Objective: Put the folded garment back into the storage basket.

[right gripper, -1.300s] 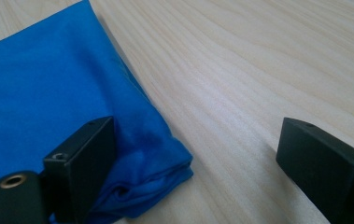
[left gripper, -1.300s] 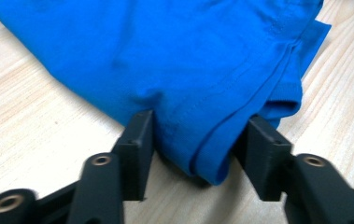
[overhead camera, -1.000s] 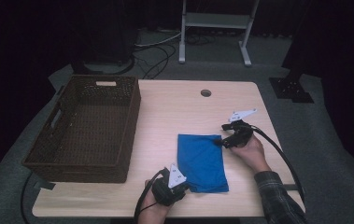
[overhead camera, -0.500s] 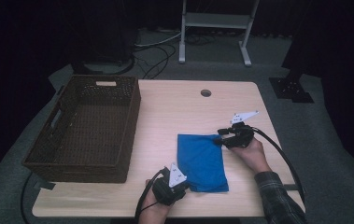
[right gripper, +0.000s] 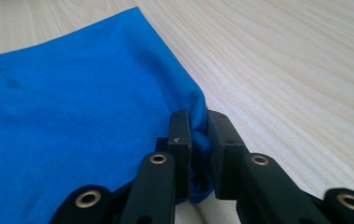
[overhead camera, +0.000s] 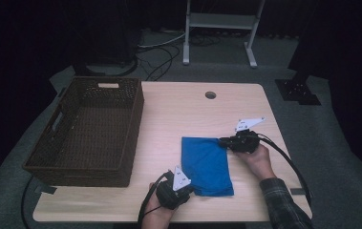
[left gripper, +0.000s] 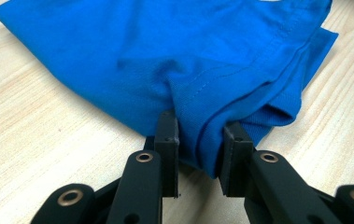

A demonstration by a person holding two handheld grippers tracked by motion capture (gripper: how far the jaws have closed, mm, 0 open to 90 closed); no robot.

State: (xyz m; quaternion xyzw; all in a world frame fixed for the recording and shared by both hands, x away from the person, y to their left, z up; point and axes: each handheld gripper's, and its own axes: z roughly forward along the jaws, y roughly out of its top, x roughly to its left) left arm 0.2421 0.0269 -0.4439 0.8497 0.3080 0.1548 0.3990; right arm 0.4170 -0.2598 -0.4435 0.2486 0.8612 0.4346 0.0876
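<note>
A folded blue cloth [overhead camera: 207, 164] lies flat on the light wooden table [overhead camera: 178, 114], right of the middle. My left gripper [overhead camera: 184, 190] is at the cloth's near left corner, shut on a bunched fold of the blue cloth [left gripper: 198, 126] between its jaws. At the far right corner sits my right gripper [overhead camera: 222, 141]; its jaws have just been closing and now pinch the edge of the blue cloth [right gripper: 199, 140] between the pads.
A dark woven basket [overhead camera: 90, 131] stands on the table's left half. A round cable hole [overhead camera: 210, 95] is near the far edge. A metal stand [overhead camera: 219, 21] and cables lie on the floor beyond the table.
The right gripper has shifted slightly left onto the cloth's far right corner and its jaws have closed on it. The left gripper has stayed put.
</note>
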